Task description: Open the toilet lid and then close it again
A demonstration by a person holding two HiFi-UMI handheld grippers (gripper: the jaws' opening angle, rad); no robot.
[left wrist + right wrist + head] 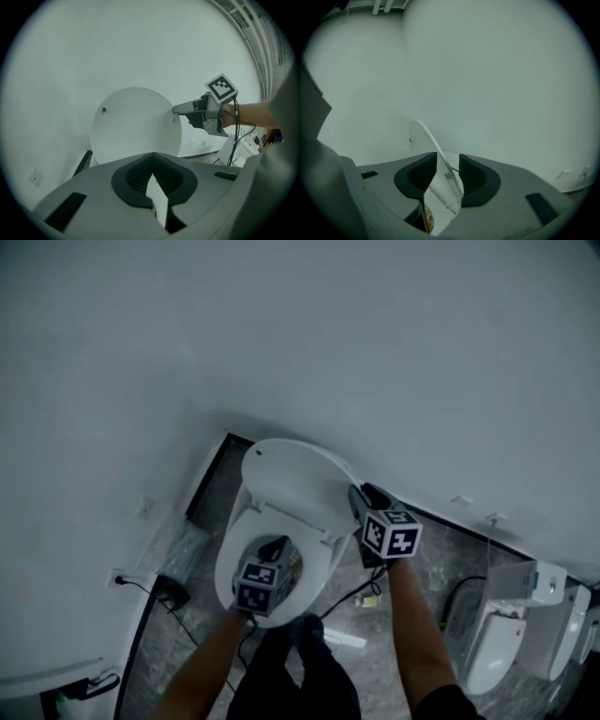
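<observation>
Right hand-held gripper (447,165) straddles the raised toilet lid (292,468), jaws apart.

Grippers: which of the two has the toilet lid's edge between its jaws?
The right gripper: its jaws stand apart with the edge of the raised toilet lid between them. The left gripper is shut and empty, over the bowl.

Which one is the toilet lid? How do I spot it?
Find the white wall, then the toilet in the middle below it. The lid is the round white disc standing upright by the wall, its edge between the right gripper's open jaws.
</observation>
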